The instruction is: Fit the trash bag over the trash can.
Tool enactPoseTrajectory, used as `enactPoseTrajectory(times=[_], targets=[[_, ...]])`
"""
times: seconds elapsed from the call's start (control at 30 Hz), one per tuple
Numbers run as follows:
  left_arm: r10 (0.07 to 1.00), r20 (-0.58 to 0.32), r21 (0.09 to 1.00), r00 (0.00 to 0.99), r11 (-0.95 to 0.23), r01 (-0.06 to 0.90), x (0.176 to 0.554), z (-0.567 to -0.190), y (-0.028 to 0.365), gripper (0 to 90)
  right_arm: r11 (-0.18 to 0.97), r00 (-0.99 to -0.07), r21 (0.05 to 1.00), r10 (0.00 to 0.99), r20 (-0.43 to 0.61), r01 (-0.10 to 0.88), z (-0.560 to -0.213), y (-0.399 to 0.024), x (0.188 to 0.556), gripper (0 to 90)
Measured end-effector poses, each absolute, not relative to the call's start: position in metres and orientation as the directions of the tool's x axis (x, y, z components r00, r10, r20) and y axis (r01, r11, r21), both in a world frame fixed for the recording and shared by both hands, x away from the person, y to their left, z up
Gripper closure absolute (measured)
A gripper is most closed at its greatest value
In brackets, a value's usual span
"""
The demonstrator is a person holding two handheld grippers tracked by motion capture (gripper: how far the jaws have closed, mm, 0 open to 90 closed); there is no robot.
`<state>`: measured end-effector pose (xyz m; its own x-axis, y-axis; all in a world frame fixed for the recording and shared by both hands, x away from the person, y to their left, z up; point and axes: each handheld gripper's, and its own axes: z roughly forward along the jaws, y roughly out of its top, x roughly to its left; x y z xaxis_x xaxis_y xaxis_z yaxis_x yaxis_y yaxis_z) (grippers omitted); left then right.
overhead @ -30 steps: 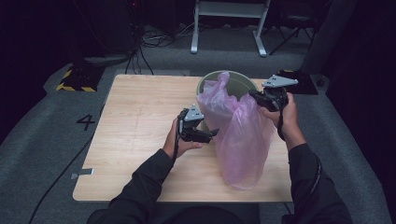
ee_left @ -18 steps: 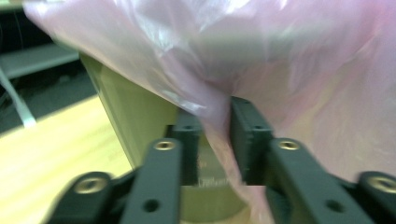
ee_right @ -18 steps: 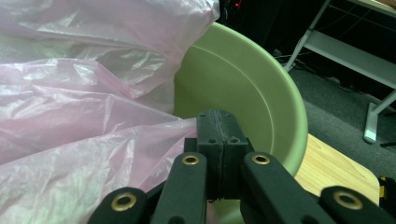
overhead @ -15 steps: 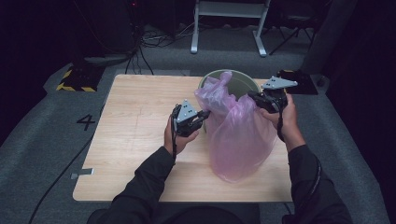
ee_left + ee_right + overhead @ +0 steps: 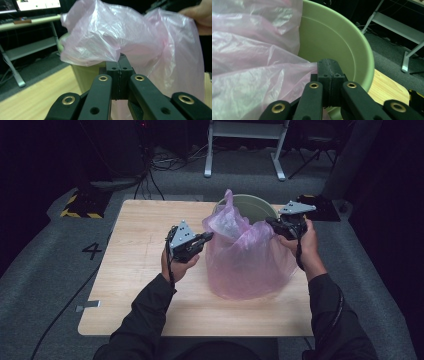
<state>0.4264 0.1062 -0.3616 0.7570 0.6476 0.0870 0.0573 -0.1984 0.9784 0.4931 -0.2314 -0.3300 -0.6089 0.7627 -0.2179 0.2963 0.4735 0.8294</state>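
Observation:
A thin pink plastic bag [image 5: 245, 257] is stretched wide between my two grippers in front of a pale green bin [image 5: 252, 201] on the wooden table [image 5: 135, 270]. My left gripper [image 5: 209, 236] is shut on the bag's left edge, and in the left gripper view the film [image 5: 100, 32] bunches over the closed jaws of that gripper [image 5: 121, 58]. My right gripper [image 5: 270, 222] is shut on the bag's right edge beside the bin's rim. In the right gripper view the film [image 5: 249, 75] runs into the closed jaws of that gripper [image 5: 329, 63], with the bin's inner wall [image 5: 329, 37] behind.
The bin stands at the table's far right part, with a black and yellow object [image 5: 325, 207] near that corner. The table's left half [image 5: 130, 235] is bare wood. Behind the table are a white metal stand [image 5: 245, 132], floor cables [image 5: 165, 162] and a striped block [image 5: 77, 207].
My left gripper closed on the bag's left edge, then rose and moved left, spreading the bag wider. The right gripper stayed where it was, still gripping.

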Motion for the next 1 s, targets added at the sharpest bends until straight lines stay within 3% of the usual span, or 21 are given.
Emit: enactPoseTrajectory(times=[0.37,0.47,0.5,0.53,0.67,0.77,1.0], targets=[[0.620,0.162,0.961,0.768,-0.275,0.019,0.446,-0.309,0.096,90.0,0.486,-0.607,0.820,0.762,-0.227,0.304,-0.327,-0.231,0.494,87.4],[0.606,0.186,0.943,0.773,-0.331,0.032,0.456,-0.299,0.085,90.0,0.483,-0.607,0.820,0.763,-0.223,0.307,-0.328,-0.232,0.494,78.4],[0.591,0.178,0.931,0.787,-0.361,0.060,0.464,-0.296,0.078,90.0,0.471,-0.600,0.828,0.770,-0.218,0.304,-0.327,-0.234,0.494,66.8],[0.591,0.178,0.931,0.787,-0.361,0.060,0.464,-0.296,0.078,90.0,0.471,-0.600,0.828,0.770,-0.218,0.304,-0.327,-0.234,0.494,66.8],[0.575,0.177,0.894,0.799,-0.433,0.113,0.481,-0.297,0.064,90.0,0.437,-0.609,0.852,0.770,-0.189,0.288,-0.323,-0.241,0.490,50.9],[0.563,0.177,0.873,0.807,-0.469,0.135,0.487,-0.300,0.057,90.0,0.422,-0.611,0.866,0.769,-0.186,0.268,-0.317,-0.246,0.486,44.7],[0.591,0.177,0.847,0.787,-0.499,0.185,0.499,-0.303,0.052,90.0,0.372,-0.611,0.905,0.772,-0.178,0.207,-0.299,-0.253,0.476,40.7]])
